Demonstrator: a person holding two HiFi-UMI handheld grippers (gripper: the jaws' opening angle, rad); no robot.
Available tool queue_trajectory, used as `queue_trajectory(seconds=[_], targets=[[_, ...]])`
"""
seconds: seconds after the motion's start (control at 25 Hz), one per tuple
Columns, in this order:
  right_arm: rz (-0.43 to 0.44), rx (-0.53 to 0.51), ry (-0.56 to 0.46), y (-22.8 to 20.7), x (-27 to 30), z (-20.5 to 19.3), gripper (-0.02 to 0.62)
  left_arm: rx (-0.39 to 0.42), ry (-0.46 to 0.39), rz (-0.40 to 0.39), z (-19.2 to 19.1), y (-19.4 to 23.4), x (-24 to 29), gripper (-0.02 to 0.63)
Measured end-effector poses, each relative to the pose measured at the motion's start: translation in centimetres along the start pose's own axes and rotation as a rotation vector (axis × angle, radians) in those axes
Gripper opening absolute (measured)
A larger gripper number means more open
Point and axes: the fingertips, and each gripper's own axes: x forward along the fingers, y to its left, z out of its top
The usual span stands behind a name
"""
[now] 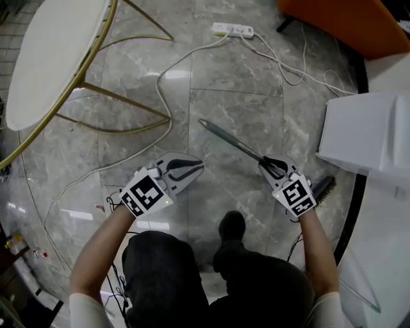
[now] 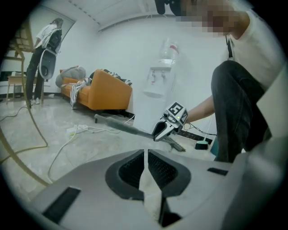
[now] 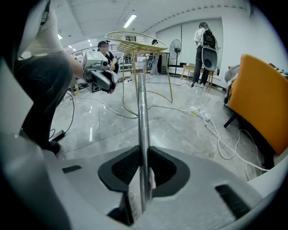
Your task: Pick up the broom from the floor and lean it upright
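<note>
The broom has a thin grey metal handle [image 1: 230, 142] and dark bristles [image 1: 324, 188]. It hangs off the grey marble floor, with the handle tip pointing up and left in the head view. My right gripper [image 1: 268, 165] is shut on the handle near the head end. In the right gripper view the handle [image 3: 142, 103] runs straight up between the pads of that gripper [image 3: 143, 152]. My left gripper [image 1: 195, 168] hovers to the left of the broom, apart from it, jaws shut and empty. The left gripper view shows those jaws [image 2: 146, 155] together, and beyond them the right gripper [image 2: 163, 129] on the handle [image 2: 121, 126].
A round white table [image 1: 51, 57] on gold legs stands at the upper left. A white power strip [image 1: 234, 29] with trailing cables lies ahead. An orange sofa [image 1: 346, 19] and a white cabinet [image 1: 365, 134] are at the right. The person's shoe [image 1: 231, 226] is below the grippers.
</note>
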Motion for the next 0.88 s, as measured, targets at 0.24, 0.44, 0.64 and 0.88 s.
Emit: queue_trajectory(seconds=[0.24, 0.44, 0.64, 0.88], targets=[[-0.126, 0.018, -0.041, -2.1, -6.6, 2.2, 0.077, 0.073, -0.050, 0.002, 5.1, -0.2, -1.0, 0.025], [-0.224, 0.055, -0.063, -4.5, -12.8, 3.6, 0.075, 0.117, -0.096, 0.012, 10.1, -0.8, -1.7, 0.025], [-0.344, 0.112, -0.087, -7.0, -18.8, 4.6, 0.074, 0.155, -0.128, 0.004, 14.5, -2.1, -1.3, 0.025], [-0.490, 0.192, -0.135, -8.2, -25.8, 5.1, 0.072, 0.149, -0.160, -0.022, 19.5, -4.3, -0.2, 0.025]])
